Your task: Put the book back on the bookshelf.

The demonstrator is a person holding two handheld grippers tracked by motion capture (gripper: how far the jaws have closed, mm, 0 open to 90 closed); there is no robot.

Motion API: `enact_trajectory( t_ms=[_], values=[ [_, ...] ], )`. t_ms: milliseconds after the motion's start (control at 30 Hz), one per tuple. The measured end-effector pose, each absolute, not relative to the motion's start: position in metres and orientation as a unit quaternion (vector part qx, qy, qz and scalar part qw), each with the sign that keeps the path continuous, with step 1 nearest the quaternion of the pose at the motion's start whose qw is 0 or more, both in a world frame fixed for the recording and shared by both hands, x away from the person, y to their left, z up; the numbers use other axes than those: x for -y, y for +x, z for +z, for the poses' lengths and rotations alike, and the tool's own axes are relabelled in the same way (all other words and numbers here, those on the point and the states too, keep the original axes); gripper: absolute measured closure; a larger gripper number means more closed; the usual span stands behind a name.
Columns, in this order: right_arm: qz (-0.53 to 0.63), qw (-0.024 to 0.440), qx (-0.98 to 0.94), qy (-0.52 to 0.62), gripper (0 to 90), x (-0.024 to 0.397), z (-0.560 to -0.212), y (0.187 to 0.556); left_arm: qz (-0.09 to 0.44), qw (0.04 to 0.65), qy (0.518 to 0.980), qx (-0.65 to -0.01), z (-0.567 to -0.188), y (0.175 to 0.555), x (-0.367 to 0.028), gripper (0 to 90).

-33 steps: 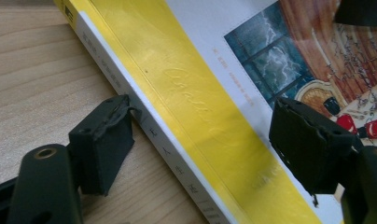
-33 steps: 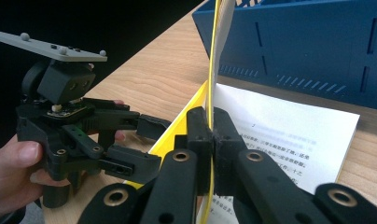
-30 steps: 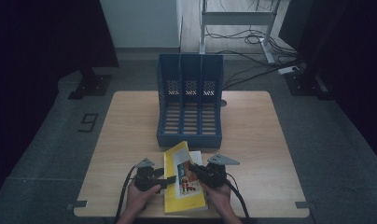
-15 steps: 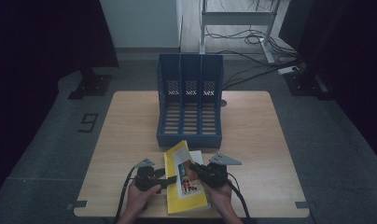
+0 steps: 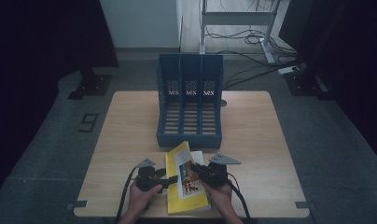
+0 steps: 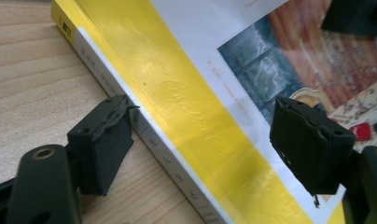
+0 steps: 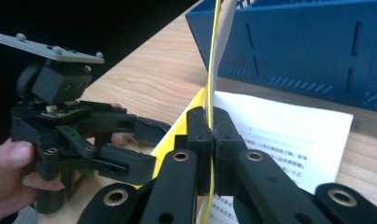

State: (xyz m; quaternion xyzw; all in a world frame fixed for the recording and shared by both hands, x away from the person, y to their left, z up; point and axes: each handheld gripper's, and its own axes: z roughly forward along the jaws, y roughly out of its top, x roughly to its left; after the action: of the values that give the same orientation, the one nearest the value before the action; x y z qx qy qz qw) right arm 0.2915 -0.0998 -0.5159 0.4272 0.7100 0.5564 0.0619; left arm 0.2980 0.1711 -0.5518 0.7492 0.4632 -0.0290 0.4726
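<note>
Embossed script runs along the yellow cover of the book (image 6: 196, 126), lying just beside its spine; the letters are too faint to make out. The white spine (image 6: 144, 135) carries small dark characters, too blurred to read. Rows of fine print cover the white page (image 7: 280, 135) just beside the blue file rack (image 7: 308, 46), too small to read. A dark floor mark (image 5: 88, 122) left of the tabletop (image 5: 252, 135) looks like a 9.

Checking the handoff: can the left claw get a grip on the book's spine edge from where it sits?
Probably yes. The left claw stands open, straddling the spine edge of the book, with nothing between. The right claw is shut on the raised cover, clear of that edge.
</note>
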Motion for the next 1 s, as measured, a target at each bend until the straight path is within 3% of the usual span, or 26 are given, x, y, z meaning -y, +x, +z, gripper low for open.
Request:
enact_trajectory(
  t_ms=[667, 733, 1000],
  values=[
    [0.505, 0.070, -0.734, 0.449, 85.5, 0.105, -0.533, 0.295, -0.037, 0.473, 0.730, -0.491, -0.551, 0.300, -0.173, 30.4],
    [0.497, 0.079, -0.742, 0.443, 82.4, 0.104, -0.533, 0.295, -0.037, 0.473, 0.732, -0.489, -0.551, 0.300, -0.173, 30.1],
    [0.431, 0.145, -0.776, 0.437, 55.8, 0.100, -0.536, 0.293, -0.038, 0.469, 0.736, -0.487, -0.551, 0.299, -0.173, 29.4]
  ],
)
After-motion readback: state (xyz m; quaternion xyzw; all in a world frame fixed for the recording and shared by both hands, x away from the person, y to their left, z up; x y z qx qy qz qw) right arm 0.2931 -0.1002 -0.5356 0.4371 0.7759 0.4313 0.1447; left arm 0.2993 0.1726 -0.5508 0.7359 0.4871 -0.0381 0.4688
